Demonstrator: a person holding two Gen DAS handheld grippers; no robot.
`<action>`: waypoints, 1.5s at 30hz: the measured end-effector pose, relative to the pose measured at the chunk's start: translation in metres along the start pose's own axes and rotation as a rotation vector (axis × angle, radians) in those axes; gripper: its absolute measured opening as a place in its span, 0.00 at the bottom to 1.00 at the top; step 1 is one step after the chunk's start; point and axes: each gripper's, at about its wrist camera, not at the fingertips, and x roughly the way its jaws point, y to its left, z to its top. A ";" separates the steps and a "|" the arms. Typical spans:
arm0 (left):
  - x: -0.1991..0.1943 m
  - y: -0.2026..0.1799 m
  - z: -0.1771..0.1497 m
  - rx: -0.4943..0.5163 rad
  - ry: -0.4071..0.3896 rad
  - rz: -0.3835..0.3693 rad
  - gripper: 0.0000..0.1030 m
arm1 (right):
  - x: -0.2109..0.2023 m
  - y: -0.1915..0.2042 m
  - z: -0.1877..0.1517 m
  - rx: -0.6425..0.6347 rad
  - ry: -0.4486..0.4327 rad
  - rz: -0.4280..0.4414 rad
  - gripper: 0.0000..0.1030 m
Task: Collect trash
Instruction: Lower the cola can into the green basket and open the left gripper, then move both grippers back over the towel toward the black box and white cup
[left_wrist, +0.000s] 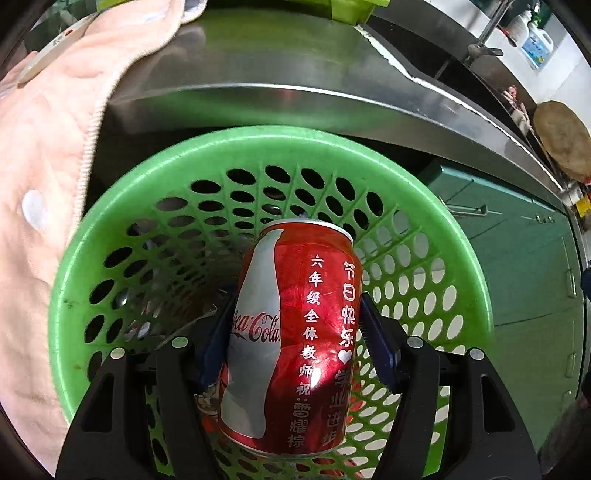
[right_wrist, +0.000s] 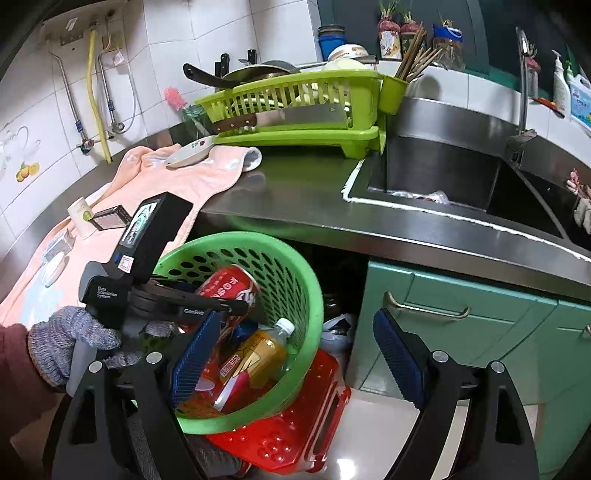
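My left gripper (left_wrist: 295, 332) is shut on a red Coca-Cola can (left_wrist: 291, 332), its blue pads pressing both sides. The can hangs tilted over the mouth of a green perforated basket (left_wrist: 258, 136). In the right wrist view the same can (right_wrist: 229, 284) sits in the left gripper (right_wrist: 236, 299) just inside the basket's rim (right_wrist: 317, 295), with a gloved hand (right_wrist: 66, 339) on the handle. A plastic bottle with yellow drink (right_wrist: 258, 354) and other wrappers lie in the basket. My right gripper (right_wrist: 295, 354) stands open above the basket with nothing between its fingers.
The basket rests on a red plastic stool (right_wrist: 295, 424) in front of green cabinets (right_wrist: 461, 314). On the steel counter a pink towel (right_wrist: 177, 177) carries a paper cup (right_wrist: 83, 219), a small box (right_wrist: 110, 218) and a plate (right_wrist: 190, 151). A dish rack (right_wrist: 295, 107) and a sink (right_wrist: 443, 173) stand behind.
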 end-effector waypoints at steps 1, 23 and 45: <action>0.002 0.000 0.000 0.001 0.002 0.009 0.63 | 0.001 0.000 -0.001 0.001 0.004 0.005 0.80; -0.056 0.013 -0.014 -0.024 -0.110 0.018 0.72 | -0.013 0.022 0.006 -0.025 -0.013 0.044 0.80; -0.260 0.184 -0.149 -0.282 -0.342 0.311 0.72 | 0.050 0.209 0.077 -0.361 0.001 0.281 0.79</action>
